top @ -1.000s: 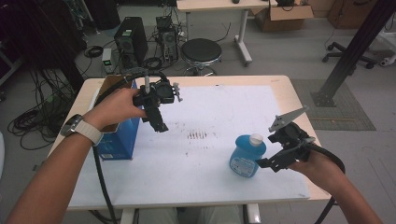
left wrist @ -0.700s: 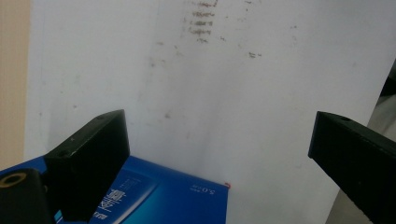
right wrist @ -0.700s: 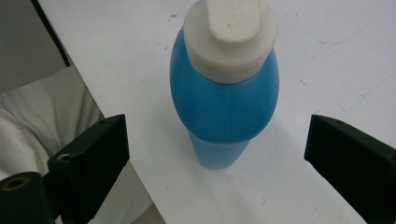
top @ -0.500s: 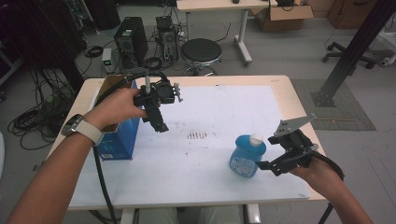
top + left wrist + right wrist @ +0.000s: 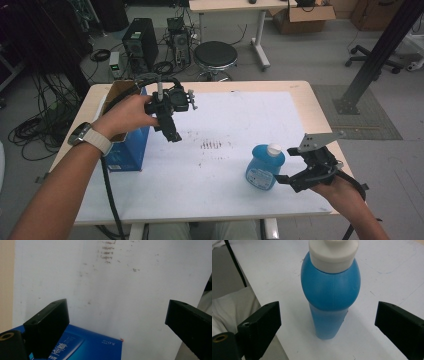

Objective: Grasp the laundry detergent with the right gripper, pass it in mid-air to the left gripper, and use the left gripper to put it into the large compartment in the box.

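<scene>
A blue bottle (image 5: 265, 166) with a white cap stands upright on the white mat (image 5: 240, 115) near the table's front right. My right gripper (image 5: 288, 166) is open just to the right of it, level with its body. In the right gripper view the bottle (image 5: 330, 290) stands between and a little beyond the wide-apart jaws of the right gripper (image 5: 328, 312), touching neither. My left gripper (image 5: 172, 135) hangs above the mat beside a blue box (image 5: 125, 152), jaws pointing down. Seen in the left gripper view, the left gripper (image 5: 117, 317) is open and empty, with the blue box (image 5: 85, 347) below.
Brown smudges (image 5: 212, 145) mark the middle of the mat. An open cardboard carton (image 5: 116, 91) sits behind the blue box at the table's left edge. On the floor beyond the table are a black stool (image 5: 215, 55), computer towers (image 5: 140, 45) and a slanted black post (image 5: 372, 55).
My right gripper has come down and toward the table's front edge, ending lower beside the bottle. The left gripper and the bottle have stayed in place.
</scene>
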A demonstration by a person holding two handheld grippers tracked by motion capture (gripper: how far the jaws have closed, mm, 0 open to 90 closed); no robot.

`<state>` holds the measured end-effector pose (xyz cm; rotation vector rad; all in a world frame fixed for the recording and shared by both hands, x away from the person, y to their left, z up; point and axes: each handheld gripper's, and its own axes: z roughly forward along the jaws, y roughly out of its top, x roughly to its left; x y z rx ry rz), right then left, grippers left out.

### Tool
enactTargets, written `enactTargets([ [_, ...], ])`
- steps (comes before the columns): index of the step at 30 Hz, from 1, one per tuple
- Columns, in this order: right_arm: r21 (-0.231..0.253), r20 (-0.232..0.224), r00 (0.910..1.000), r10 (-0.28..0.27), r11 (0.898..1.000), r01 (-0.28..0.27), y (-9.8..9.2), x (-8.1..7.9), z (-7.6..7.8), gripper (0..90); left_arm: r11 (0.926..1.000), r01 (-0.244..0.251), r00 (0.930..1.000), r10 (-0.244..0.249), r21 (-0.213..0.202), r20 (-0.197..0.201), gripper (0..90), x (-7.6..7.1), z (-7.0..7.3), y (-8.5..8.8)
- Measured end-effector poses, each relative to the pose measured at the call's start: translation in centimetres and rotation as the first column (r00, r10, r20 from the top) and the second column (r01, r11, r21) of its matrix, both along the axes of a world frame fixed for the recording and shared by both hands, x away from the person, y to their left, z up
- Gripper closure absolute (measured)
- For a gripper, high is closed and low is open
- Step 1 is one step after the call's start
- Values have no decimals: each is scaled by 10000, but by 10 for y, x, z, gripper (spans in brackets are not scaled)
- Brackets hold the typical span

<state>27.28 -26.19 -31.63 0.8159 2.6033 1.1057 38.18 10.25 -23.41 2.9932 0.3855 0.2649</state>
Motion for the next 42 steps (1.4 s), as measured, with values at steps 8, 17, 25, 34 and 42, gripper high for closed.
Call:
enactTargets([
  [8, 455, 351, 9993, -137, 9989, 121, -6, -3, -8, 65, 10000, -15, 10000, 15, -11, 56, 58, 0, 1, 2],
  [17, 989, 478, 9986, -232, 9949, 184, -11, -6, -19, 66, 10000, -58, 10000, 58, -27, 75, 57, 0, 1, 3],
  [25, 1327, 564, 9980, -290, 9909, 213, -14, -8, -29, 65, 10000, -57, 10000, 57, -15, 68, 57, 0, 0, 3],
  [34, 1643, 790, 9962, -358, 9862, 224, -16, -11, -35, 67, 10000, -69, 10000, 69, 20, 49, 57, 0, 0, 3],
  [42, 1789, 834, 9959, -361, 9836, 207, -14, -11, -40, 67, 10000, -80, 10000, 80, -7, 53, 57, -1, -1, 4],
])
